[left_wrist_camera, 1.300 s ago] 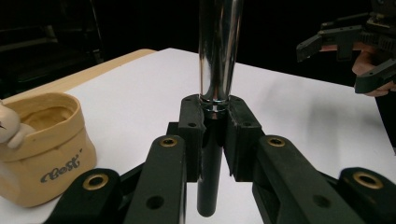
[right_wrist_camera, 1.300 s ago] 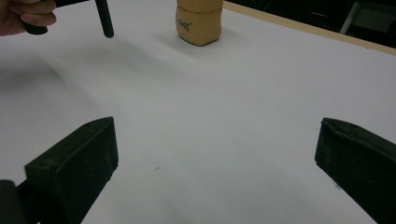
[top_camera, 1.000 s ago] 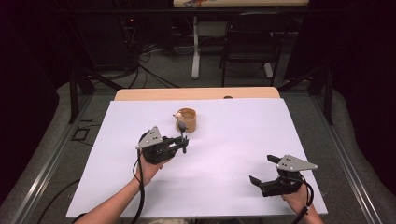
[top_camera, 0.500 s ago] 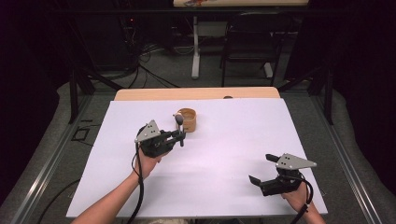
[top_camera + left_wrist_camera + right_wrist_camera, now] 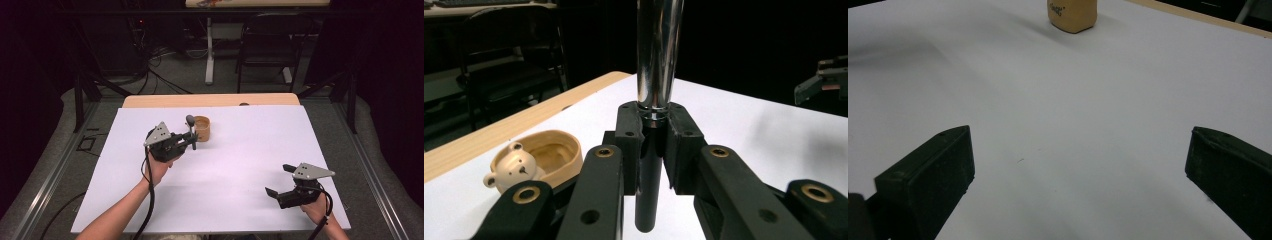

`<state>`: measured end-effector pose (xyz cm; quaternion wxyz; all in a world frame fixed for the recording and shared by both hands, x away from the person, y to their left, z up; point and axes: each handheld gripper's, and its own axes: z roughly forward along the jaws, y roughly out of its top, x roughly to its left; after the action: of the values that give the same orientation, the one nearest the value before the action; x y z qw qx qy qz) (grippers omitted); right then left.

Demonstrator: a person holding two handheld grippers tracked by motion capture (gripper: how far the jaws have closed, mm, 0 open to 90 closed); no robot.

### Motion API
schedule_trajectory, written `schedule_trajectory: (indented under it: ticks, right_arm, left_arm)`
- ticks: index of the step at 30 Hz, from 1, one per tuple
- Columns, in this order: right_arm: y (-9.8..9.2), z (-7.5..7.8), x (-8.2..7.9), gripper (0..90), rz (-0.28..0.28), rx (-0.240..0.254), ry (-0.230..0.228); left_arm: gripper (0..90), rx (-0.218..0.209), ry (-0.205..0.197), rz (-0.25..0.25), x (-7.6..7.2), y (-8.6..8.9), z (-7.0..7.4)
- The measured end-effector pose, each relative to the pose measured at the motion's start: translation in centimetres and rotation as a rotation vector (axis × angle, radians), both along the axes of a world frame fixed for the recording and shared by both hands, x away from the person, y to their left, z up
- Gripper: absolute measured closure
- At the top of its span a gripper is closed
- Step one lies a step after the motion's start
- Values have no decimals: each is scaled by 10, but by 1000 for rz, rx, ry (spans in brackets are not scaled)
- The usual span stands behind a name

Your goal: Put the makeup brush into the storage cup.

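In the high view the left gripper (image 5: 192,140) sits a little left of the frame's centre, just beside a small tan cup (image 5: 202,128) that stands on the white sheet covering the bench (image 5: 240,165). Its jaws are clenched on a spoon (image 5: 190,120), whose dark rounded end rises just above the fingertips, close against the cup's left side; whether spoon and cup touch cannot be told from here. The person's left hand (image 5: 159,167) wraps the gripper body from below, with the forearm running down to the bottom edge and a black cable trailing along it

In the left gripper view the two black jaws meet at the middle of the frame, pinching the spoon (image 5: 655,55) where its shiny metal stem joins a dark lower handle; the stem stands upright and runs out of the top of the frame. At lower left the cup (image 5: 555,155) shows a small bear figure (image 5: 514,167) on its near rim, well to the side of the grip

The right gripper (image 5: 280,181) rests at the lower right of the high view, well apart from the cup, held by the right hand (image 5: 316,210). In the right gripper view its jaws stand wide and released, nothing between them but bare white sheet, with the cup (image 5: 1072,15) far off at the top edge
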<state>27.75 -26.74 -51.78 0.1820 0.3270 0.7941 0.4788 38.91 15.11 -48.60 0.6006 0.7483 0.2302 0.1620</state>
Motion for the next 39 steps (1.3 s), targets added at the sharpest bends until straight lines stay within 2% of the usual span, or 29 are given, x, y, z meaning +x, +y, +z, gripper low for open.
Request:
schedule_trajectory:
  ticks: [10, 18, 24, 29, 31, 34, 39]
  right_arm:
    - [0, -2, 3, 0, 7, -9, 8]
    - [1, -2, 0, 0, 12, -7, 13]
    - [5, -1, 1, 0, 26, -20, 25]
    - [5, -2, 2, 0, 27, -23, 26]
    - [4, -2, 1, 0, 24, -17, 26]
    - [3, -1, 1, 0, 18, -16, 24]
    - [4, -2, 1, 0, 18, -11, 23]
  left_arm:
    - [789, -4, -8, 0, 12, -5, 4]
    - [789, -2, -13, 13, 14, -6, 5]
    - [789, -17, -17, 9, 15, -4, 7]
    - [789, -41, -31, 16, 20, -4, 16]
    - [789, -34, -35, 17, 23, -4, 17]
    - [790, -21, -11, 26, 27, -5, 17]
    - [790, 0, -1, 30, 31, -9, 16]
